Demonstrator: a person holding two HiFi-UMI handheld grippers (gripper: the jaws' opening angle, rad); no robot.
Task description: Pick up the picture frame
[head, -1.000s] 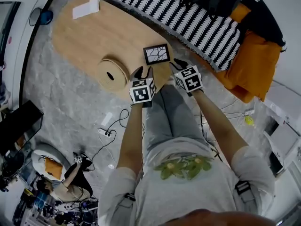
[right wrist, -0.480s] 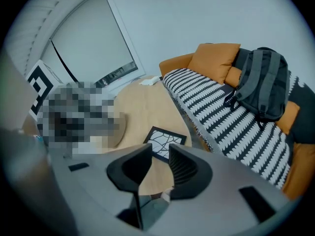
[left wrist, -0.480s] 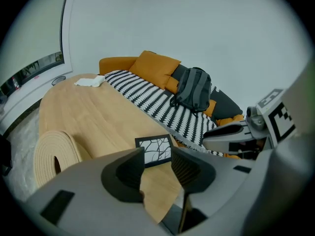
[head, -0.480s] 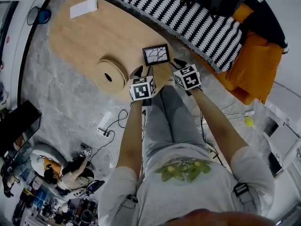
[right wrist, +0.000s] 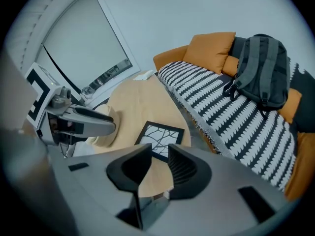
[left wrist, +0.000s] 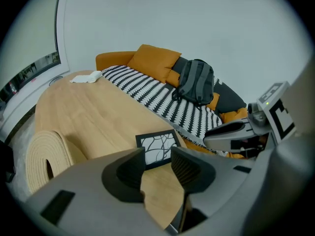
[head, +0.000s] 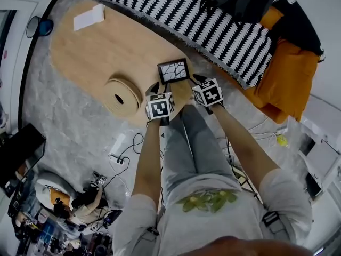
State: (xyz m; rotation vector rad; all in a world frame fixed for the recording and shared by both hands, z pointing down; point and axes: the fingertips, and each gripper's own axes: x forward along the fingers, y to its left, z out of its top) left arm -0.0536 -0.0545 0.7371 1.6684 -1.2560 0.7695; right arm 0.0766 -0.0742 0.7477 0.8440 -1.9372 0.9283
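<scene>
Head view: we see the picture frame (head: 172, 71) at the near end of the wooden table (head: 96, 47). The left gripper (head: 160, 86) and right gripper (head: 198, 79) are just short of it, so we judge this the approach.

Left gripper view: jaws apart and empty, frame (left wrist: 158, 147) beyond them.

Right gripper view: jaws opening, nothing between them, frame (right wrist: 161, 139) ahead.

Next we must straddle a frame edge, then close.
</scene>
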